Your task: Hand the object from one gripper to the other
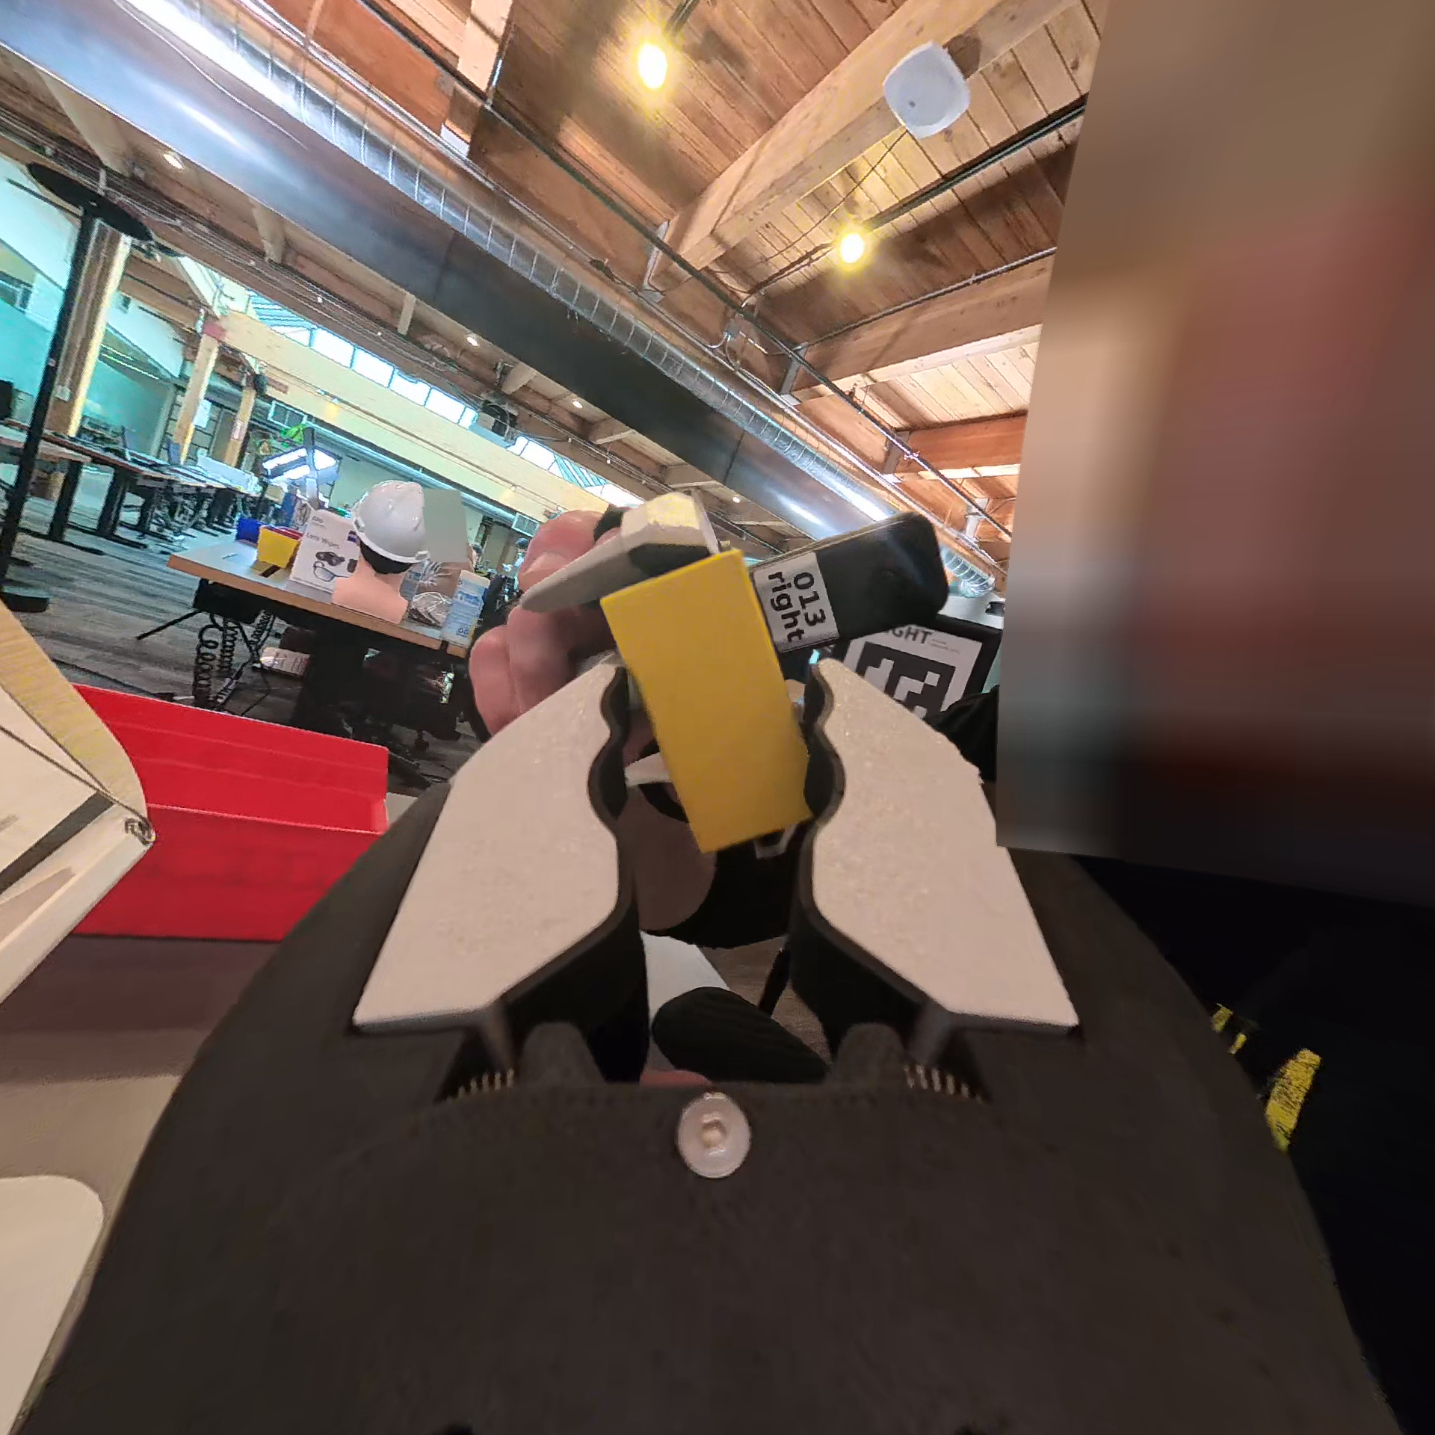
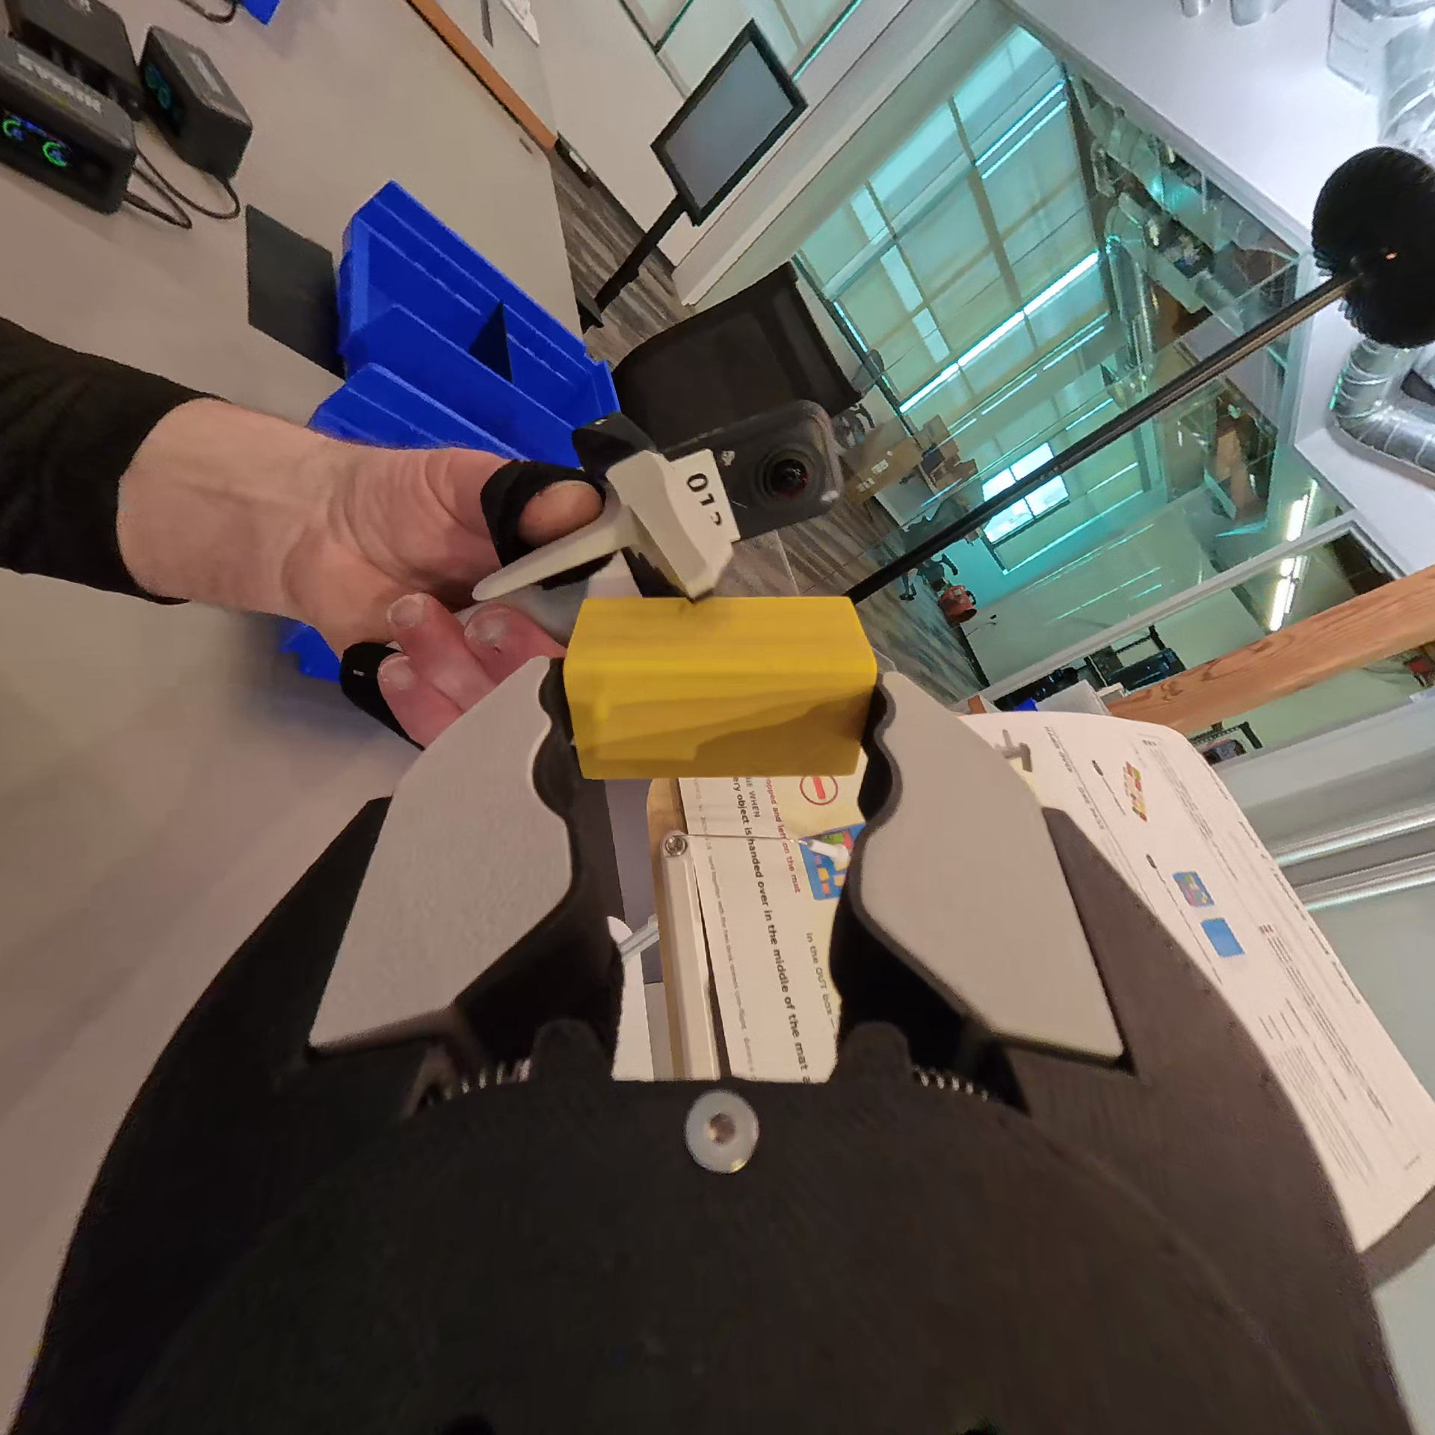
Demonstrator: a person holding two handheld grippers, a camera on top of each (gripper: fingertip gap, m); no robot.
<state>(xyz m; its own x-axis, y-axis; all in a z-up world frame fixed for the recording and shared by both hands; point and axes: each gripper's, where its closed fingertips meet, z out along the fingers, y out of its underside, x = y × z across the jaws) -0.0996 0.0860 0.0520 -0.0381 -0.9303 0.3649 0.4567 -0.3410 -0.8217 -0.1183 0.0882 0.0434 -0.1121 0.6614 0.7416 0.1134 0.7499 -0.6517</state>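
A yellow block [image 2: 714, 687] lies lengthwise between my right gripper's [image 2: 716, 677] two pads, and both pads press on its ends. In the left wrist view the same block [image 1: 707, 699] stands tilted between my left gripper's [image 1: 718, 674] fingers. A dark gap shows between the left pad [image 1: 598, 699] and the block, so the left jaws are open around it. The right gripper's finger [image 1: 621, 559] shows at the block's far end in that view. In the right wrist view the left gripper's fingertip [image 2: 695, 571] sits at the block's top face, with a hand [image 2: 326, 528] behind it.
A red bin [image 1: 233, 792] sits low at the left. A blue bin [image 2: 450, 342] lies on the grey table [image 2: 155, 815] behind the hand. Printed sheets [image 2: 1165, 893] lie under the right gripper. Black devices [image 2: 70, 132] stand at the table's far corner. Left and right tips are no more than a few centimetres apart.
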